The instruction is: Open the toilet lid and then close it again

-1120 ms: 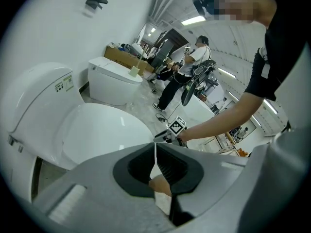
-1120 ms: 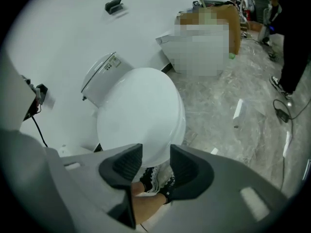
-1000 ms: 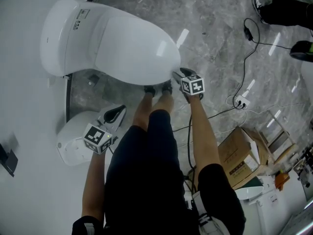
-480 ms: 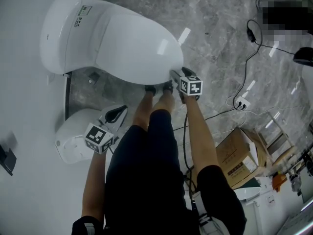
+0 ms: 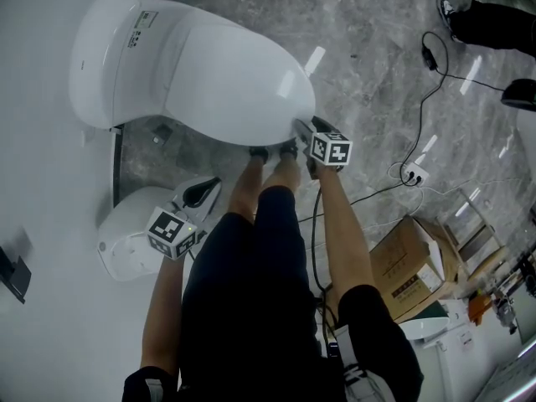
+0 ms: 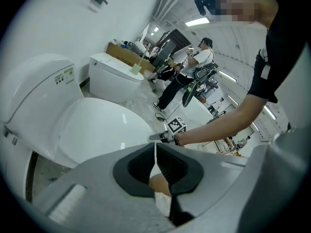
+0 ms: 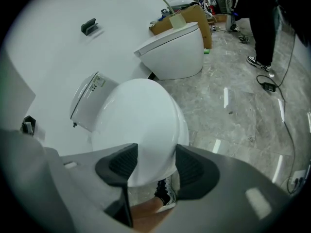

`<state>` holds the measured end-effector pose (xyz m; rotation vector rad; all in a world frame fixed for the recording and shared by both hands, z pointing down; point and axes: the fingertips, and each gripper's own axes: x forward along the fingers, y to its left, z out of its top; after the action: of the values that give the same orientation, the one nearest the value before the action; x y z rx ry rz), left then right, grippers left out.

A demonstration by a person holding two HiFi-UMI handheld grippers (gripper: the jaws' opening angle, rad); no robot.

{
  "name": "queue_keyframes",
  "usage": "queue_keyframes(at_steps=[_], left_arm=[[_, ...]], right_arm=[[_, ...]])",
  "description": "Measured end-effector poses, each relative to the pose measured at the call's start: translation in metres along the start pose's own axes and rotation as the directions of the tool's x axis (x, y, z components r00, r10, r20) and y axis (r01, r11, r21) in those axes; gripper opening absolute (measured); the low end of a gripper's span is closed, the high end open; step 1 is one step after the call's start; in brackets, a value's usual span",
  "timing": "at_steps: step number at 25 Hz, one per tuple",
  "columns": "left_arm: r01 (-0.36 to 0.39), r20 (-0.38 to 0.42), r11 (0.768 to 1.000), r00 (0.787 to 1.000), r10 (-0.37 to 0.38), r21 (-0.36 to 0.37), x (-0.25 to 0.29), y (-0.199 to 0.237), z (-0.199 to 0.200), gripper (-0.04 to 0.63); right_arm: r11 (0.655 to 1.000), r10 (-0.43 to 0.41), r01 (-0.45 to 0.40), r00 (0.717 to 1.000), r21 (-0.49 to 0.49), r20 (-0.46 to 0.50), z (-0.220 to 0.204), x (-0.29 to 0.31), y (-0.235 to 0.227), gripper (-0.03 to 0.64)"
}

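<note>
The white toilet has its lid (image 5: 226, 82) down; the lid also shows in the left gripper view (image 6: 97, 130) and the right gripper view (image 7: 138, 120). My right gripper (image 5: 301, 128) is at the lid's front rim. Its jaws are wide apart and closing, with the front edge of the lid between them (image 7: 156, 152); the pads do not press on it. My left gripper (image 5: 203, 191) hangs lower left of the toilet, away from the lid. It is shut (image 6: 155, 147) with nothing in it. From the left gripper view, the right gripper (image 6: 163, 137) shows at the rim.
A second white toilet (image 5: 126, 241) stands at lower left under my left gripper. My own legs and shoes (image 5: 272, 153) are at the toilet's front. Cables and a power strip (image 5: 412, 174) lie on the marble floor to the right, near a cardboard box (image 5: 410, 266).
The right gripper has stayed at the lid's front rim and rolled a little, so its marker cube faces differently. The left gripper has kept still.
</note>
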<state>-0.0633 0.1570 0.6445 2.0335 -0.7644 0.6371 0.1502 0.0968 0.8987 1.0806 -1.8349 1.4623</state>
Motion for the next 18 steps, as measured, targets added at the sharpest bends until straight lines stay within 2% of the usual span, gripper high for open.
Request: queue_keyframes(at_steps=[4,15,18], left_arm=[[0.008,-0.001,1.0,1.0,-0.008,0.004,0.0,-0.001,0.003,0.02],[0.025,0.005,1.0,1.0,-0.025,-0.002,-0.001,0.005,0.013,0.02],[0.026,0.001,1.0,1.0,-0.026,0.004,-0.002,0.008,0.017,0.02]], right_arm=[[1.0,-0.007,0.007,1.0,0.03,0.024,0.004,-0.01,-0.002,0.178],[0.988,0.093,-0.106,0.989,0.115,0.113,0.014,-0.033,0.01,0.152],[0.983,0.109,-0.128,0.984,0.134,0.138,0.018,-0.038,0.014,0.116]])
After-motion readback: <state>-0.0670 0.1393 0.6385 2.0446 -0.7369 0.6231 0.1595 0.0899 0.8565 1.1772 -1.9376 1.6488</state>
